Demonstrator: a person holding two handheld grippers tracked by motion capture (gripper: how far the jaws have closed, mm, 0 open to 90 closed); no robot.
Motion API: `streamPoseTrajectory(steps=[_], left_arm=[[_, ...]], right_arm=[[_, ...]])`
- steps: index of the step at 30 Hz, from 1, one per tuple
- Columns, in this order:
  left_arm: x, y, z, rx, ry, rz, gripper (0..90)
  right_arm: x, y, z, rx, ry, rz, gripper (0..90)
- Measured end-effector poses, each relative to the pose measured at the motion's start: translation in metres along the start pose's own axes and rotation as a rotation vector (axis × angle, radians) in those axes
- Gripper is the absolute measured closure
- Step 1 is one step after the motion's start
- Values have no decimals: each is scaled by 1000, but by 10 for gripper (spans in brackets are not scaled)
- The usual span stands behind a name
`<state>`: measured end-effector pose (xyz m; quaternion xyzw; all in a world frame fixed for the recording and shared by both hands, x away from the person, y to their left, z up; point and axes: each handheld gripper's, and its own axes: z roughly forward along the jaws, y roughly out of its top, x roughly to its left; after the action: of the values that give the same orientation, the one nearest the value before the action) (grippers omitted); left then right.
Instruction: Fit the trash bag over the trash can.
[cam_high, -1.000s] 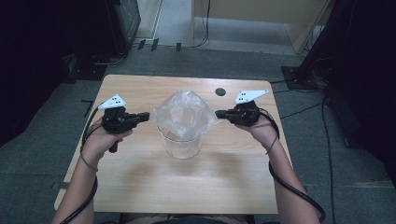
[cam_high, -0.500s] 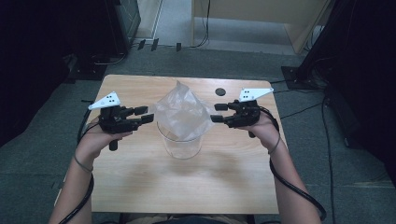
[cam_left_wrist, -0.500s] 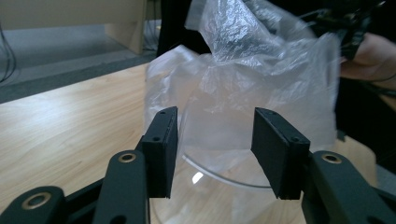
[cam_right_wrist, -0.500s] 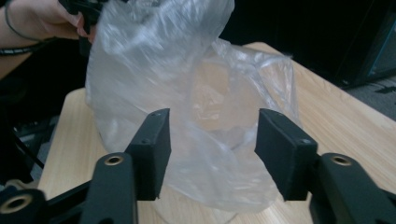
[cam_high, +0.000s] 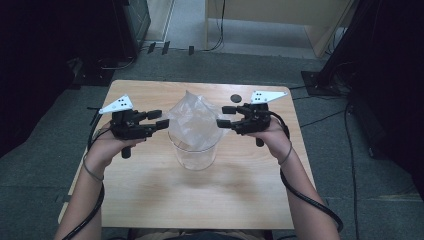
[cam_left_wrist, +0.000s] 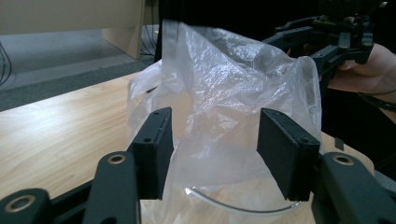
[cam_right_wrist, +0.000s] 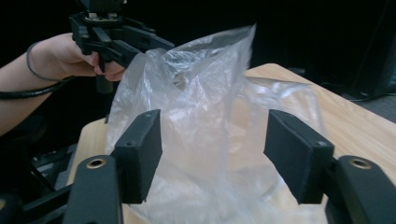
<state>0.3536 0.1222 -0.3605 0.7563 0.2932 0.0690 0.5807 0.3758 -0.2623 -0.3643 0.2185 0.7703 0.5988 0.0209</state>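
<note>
A clear plastic bag (cam_high: 195, 122) stands crumpled in a clear round container (cam_high: 194, 157) at the middle of the wooden table (cam_high: 150, 200). My left gripper (cam_high: 159, 119) sits level at the bag's left side, my right gripper (cam_high: 225, 116) at its right side, and they point at each other. Both have just been opening. In the left gripper view the bag (cam_left_wrist: 224, 93) hangs loosely between the parted jaws of my left gripper (cam_left_wrist: 215, 154), not pinched. The right gripper view shows the same: film (cam_right_wrist: 205, 107) lies loose between the jaws of my right gripper (cam_right_wrist: 215, 154).
A small black round disc (cam_high: 235, 98) lies on the table behind the bag, near the far edge. Beyond the table are dark equipment, floor cables and a light wooden cabinet (cam_high: 270, 15). Bare tabletop stretches in front of the container.
Both grippers went from shut on the bag's edges to open. The bag's mouth, held stretched wide before, now stands slack and taller. The hands have barely shifted.
</note>
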Motion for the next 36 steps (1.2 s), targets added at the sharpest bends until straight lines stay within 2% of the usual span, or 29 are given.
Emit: streamPoseTrajectory(steps=[2, 4, 7, 9, 10, 11, 14, 17, 18, 20, 21, 24, 30, 36], left_arm=[[-1, 0, 4, 8, -3, -1, 474], [-2, 0, 8, 12, -3, -8, 502], [-5, -1, 13, 31, -7, 9, 594], [-8, -2, 16, 49, -7, 29, 659], [-9, -3, 18, 55, -4, 36, 687], [-10, -3, 19, 59, -1, 37, 719], [-13, -4, 23, 89, 4, 38, 815], [-16, -8, 26, 120, 33, 66, 855], [-16, -9, 27, 133, 45, 71, 860], [-17, -13, 28, 148, 47, 71, 867], [-17, -14, 28, 155, 47, 72, 868], [-20, -17, 29, 164, 38, 75, 869], [-29, -20, 25, 158, 18, 85, 868], [-37, -26, 19, 159, 6, 87, 864]], right_arm=[[1, 1, 6, -6, 20, 5, 325], [2, 2, 12, -15, 46, 30, 289], [3, 2, 21, 3, 76, 58, 332], [5, -1, 25, 39, 98, 42, 510], [6, -2, 27, 52, 102, 32, 550], [7, -2, 27, 66, 93, 28, 654], [9, -4, 28, 97, 69, -4, 814], [13, -5, 26, 120, 15, -63, 843], [14, -5, 25, 136, -19, -91, 849], [17, -6, 23, 170, -62, -135, 851], [19, -8, 23, 177, -66, -145, 851], [23, -11, 22, 188, -55, -150, 839], [28, -14, 16, 184, -17, -114, 850], [35, -21, 11, 213, 6, -104, 840]])
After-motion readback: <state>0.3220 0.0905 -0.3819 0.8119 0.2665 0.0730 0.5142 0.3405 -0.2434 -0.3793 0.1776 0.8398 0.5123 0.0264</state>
